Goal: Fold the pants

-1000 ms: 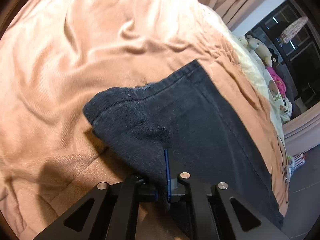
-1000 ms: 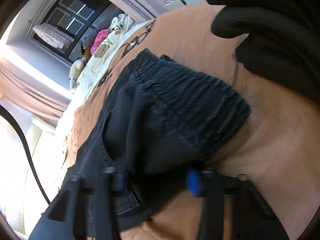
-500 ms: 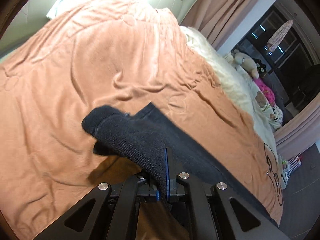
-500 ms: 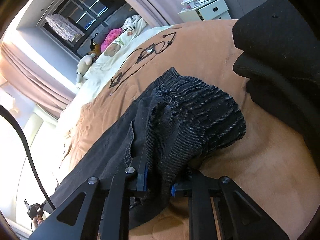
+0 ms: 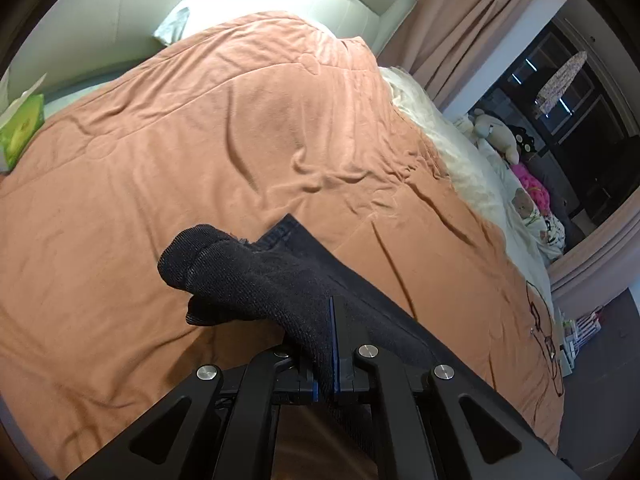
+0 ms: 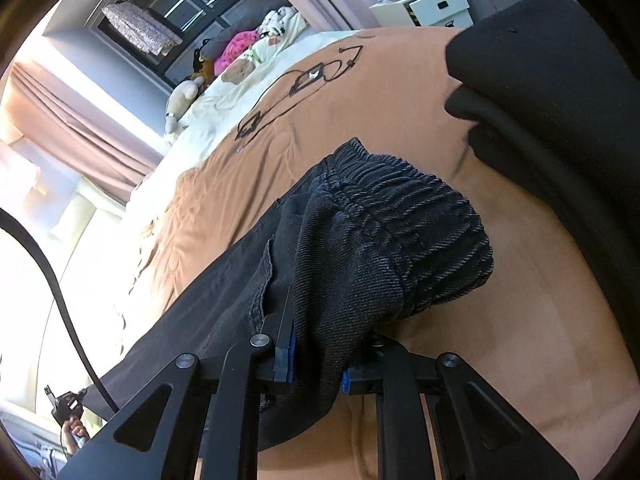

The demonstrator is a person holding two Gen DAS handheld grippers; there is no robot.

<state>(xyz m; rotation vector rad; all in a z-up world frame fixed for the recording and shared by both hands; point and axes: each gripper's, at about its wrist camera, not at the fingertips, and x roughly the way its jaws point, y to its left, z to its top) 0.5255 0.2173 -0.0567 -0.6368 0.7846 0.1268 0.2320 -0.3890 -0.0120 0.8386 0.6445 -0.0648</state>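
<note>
Dark grey-black pants (image 5: 280, 284) lie stretched over an orange bedspread (image 5: 200, 140). My left gripper (image 5: 326, 344) is shut on the leg-hem end and holds it lifted above the bed, the cloth bunched over the fingers. In the right wrist view, my right gripper (image 6: 316, 364) is shut on the elastic waistband end of the pants (image 6: 384, 248), also lifted off the bedspread (image 6: 360, 100). The pants hang taut between both ends along the bed.
A folded black garment (image 6: 560, 92) lies on the bed at the right. Cream bedding and stuffed toys (image 5: 496, 136) sit at the far side. A green packet (image 5: 20, 128) lies near the headboard. A white cabinet (image 6: 424, 6) stands beyond the bed.
Both grippers have risen, lifting the pants ends off the bed. The right gripper went from open around the waistband to shut on it. More of the bed shows.
</note>
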